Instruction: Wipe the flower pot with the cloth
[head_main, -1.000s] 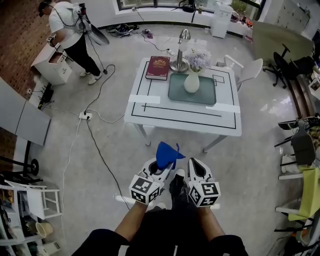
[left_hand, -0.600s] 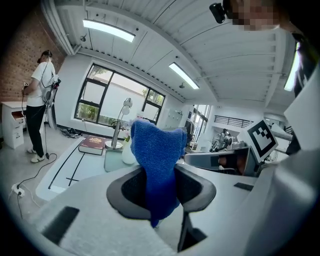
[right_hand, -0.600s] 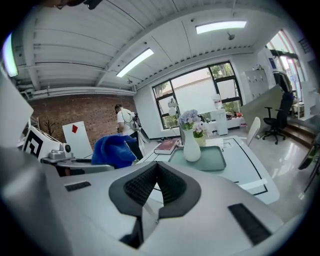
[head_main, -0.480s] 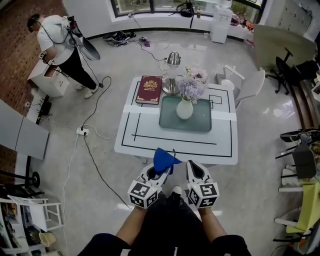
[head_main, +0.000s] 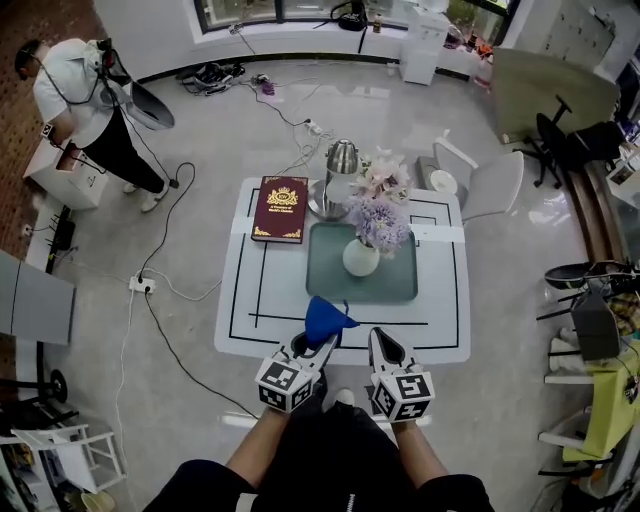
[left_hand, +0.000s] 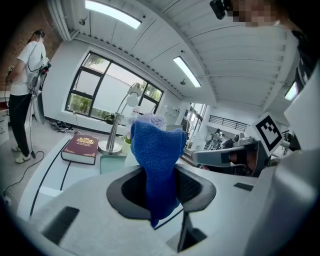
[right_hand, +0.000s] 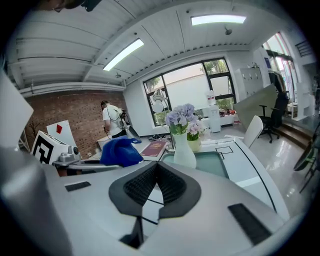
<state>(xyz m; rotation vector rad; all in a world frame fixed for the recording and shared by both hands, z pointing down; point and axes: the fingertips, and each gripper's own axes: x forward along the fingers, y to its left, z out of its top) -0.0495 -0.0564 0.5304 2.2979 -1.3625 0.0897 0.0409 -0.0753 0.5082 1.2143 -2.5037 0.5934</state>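
In the head view, the flower pot (head_main: 361, 257) stood on a green mat (head_main: 330, 282) near the middle of the white table (head_main: 238, 330). It was small, round and white, with purple and pink flowers (head_main: 380, 222) in it. A red book (head_main: 280, 208) and a silver lamp (head_main: 340, 165) were just behind it. Both tongs were low at the near edge of the table, well apart from the pot. The left tongs (head_main: 318, 348) held the blue cloth (head_main: 326, 318), which stuck up in a soft bunch. The right tongs (head_main: 381, 345) held nothing.

In the left gripper view, the two jaws were squeezed on the cloth, with only the cloth between them. One end stood up past the tips and the other end hung down. The cloth hid the pot. Only a bit of the flowers peeked over the top.

In the right gripper view, the jaws were together and touching at the tips, with nothing between them. The pot stood ahead on the mat, and the cloth was off to the left.

The pot looked smooth and hard, so it could slip or break. The tall flowers might make it tip. I think the right tongs should open and hold the thin neck to keep it steady. The cloth looked soft and light, so it should bend round the pot's belly for a gentle wipe.
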